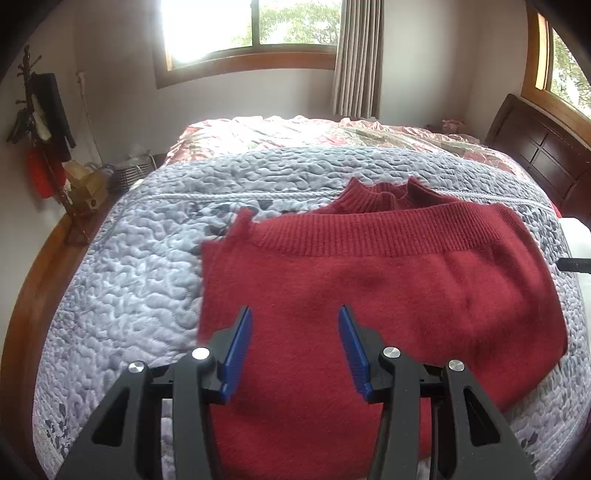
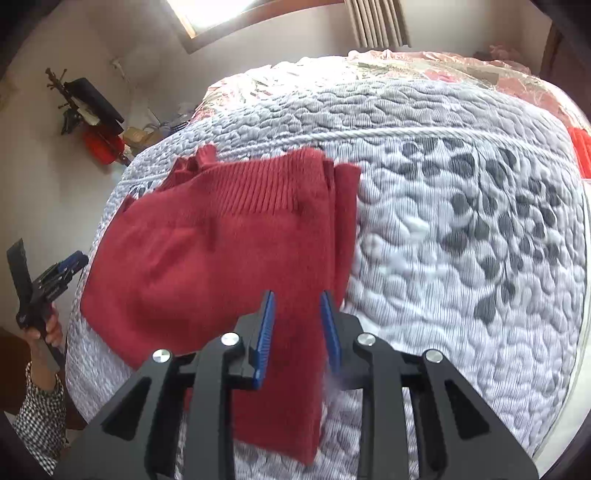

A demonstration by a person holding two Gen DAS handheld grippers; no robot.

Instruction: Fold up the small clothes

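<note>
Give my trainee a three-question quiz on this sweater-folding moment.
1. True or false: the left gripper is shut on the red sweater.
2. What lies directly under the sweater: A) bare floor B) grey quilted bedspread C) wooden table?
3. Fill in: the ribbed hem band is folded up toward the ____.

Key: 1 false, its fingers stand open; 2 B; 3 collar.

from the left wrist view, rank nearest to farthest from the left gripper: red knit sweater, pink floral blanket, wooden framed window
1. Red knit sweater, directly under the open left gripper.
2. Pink floral blanket, across the bed's far end.
3. Wooden framed window, on the back wall.
</note>
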